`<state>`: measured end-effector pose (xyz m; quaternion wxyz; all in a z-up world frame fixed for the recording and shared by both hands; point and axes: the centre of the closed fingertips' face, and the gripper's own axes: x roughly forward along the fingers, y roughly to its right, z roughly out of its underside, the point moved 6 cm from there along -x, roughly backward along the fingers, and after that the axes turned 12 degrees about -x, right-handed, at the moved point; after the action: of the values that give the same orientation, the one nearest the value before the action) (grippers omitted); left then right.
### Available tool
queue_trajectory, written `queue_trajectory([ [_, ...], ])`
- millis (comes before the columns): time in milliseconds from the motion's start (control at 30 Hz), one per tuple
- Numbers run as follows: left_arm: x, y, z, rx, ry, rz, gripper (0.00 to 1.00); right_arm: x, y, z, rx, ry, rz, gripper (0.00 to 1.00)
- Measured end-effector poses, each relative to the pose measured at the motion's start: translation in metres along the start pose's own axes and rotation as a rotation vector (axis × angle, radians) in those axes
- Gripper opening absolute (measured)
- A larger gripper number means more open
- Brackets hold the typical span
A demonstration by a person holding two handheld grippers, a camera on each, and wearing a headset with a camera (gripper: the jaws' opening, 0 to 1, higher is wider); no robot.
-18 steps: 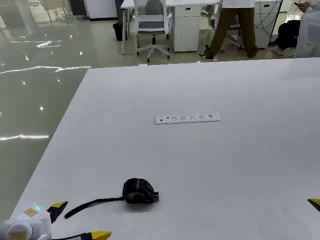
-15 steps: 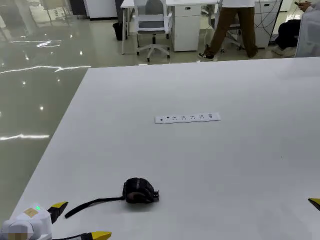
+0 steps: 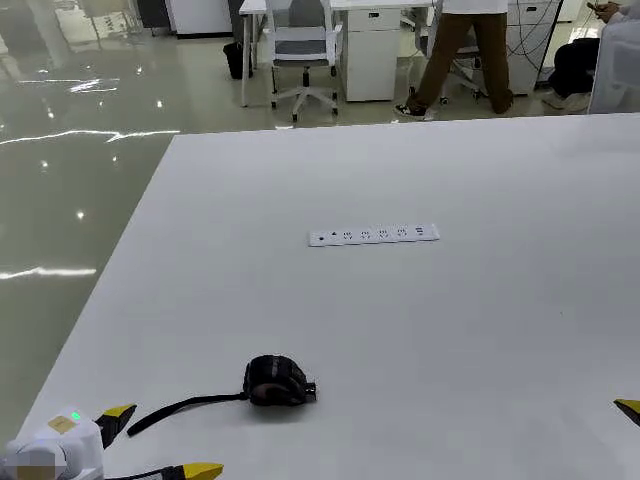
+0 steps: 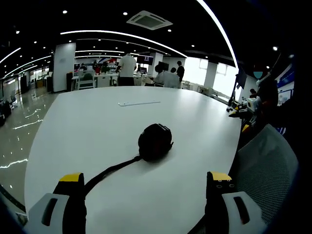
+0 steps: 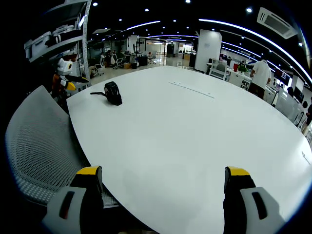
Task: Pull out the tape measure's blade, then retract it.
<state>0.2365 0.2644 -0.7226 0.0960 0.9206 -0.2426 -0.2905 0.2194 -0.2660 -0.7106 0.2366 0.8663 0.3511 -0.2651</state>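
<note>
Left gripper [image 4: 146, 177] fingers wide open and empty; the tape measure [image 4: 155, 141] lies on the white bench [image 3: 450, 330] just ahead, between them, untouched, with its black strap [image 4: 112, 170] trailing back toward the left-hand finger. Right gripper [image 5: 164, 170] fingers are also wide open and empty, tape measure well ahead and to their left. Head view makes out the sockets on a power strip [image 3: 374, 236] far beyond the fingers, plus glossy floor [image 3: 70, 150] and an office chair [image 3: 303, 50]; gripper views add a mesh chair [image 5: 34, 146] beside the bench edge.

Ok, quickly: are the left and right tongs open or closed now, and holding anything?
Left tongs: open, holding nothing; the tape measure lies ahead, untouched.
Right tongs: open, holding nothing.
</note>
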Motion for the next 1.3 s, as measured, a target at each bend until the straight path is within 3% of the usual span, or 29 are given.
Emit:
queue_trajectory([
  [300,0.009,-0.001,-0.005,0.018,-0.014,0.036,1.00,0.008,0.002,-0.008,-0.009,0.007,-0.012,1.00],
  [367,0.014,0.001,-0.009,0.045,-0.032,0.059,1.00,0.012,0.004,-0.013,-0.017,0.015,-0.022,1.00],
  [433,0.019,-0.001,-0.014,0.100,-0.073,0.052,1.00,0.018,0.008,-0.018,-0.036,0.024,-0.035,1.00],
  [500,0.024,0.000,-0.020,0.106,-0.084,0.074,1.00,0.023,0.011,-0.026,-0.047,0.032,-0.042,1.00],
  [600,0.034,0.003,-0.033,0.186,-0.138,0.082,1.00,0.035,0.016,-0.044,-0.079,0.055,-0.061,1.00],
  [700,0.045,0.011,-0.047,0.247,-0.149,0.133,1.00,0.050,0.022,-0.055,-0.117,0.078,-0.079,1.00],
  [767,0.053,0.015,-0.054,0.309,-0.191,0.154,1.00,0.061,0.022,-0.065,-0.134,0.086,-0.095,1.00],
  [833,0.060,0.019,-0.057,0.348,-0.231,0.187,1.00,0.068,0.020,-0.073,-0.146,0.093,-0.114,1.00],
  [1033,0.087,0.031,-0.067,0.542,-0.347,0.254,0.99,0.094,0.016,-0.099,-0.169,0.118,-0.172,1.00],
  [1200,0.105,0.041,-0.070,0.608,-0.435,0.296,0.98,0.117,0.006,-0.115,-0.212,0.123,-0.222,1.00],
  [1267,0.111,0.045,-0.072,0.672,-0.484,0.318,0.93,0.125,0.000,-0.122,-0.226,0.123,-0.246,1.00],
  [1300,0.114,0.048,-0.073,0.695,-0.490,0.331,0.91,0.128,-0.002,-0.124,-0.233,0.122,-0.255,1.00],
])
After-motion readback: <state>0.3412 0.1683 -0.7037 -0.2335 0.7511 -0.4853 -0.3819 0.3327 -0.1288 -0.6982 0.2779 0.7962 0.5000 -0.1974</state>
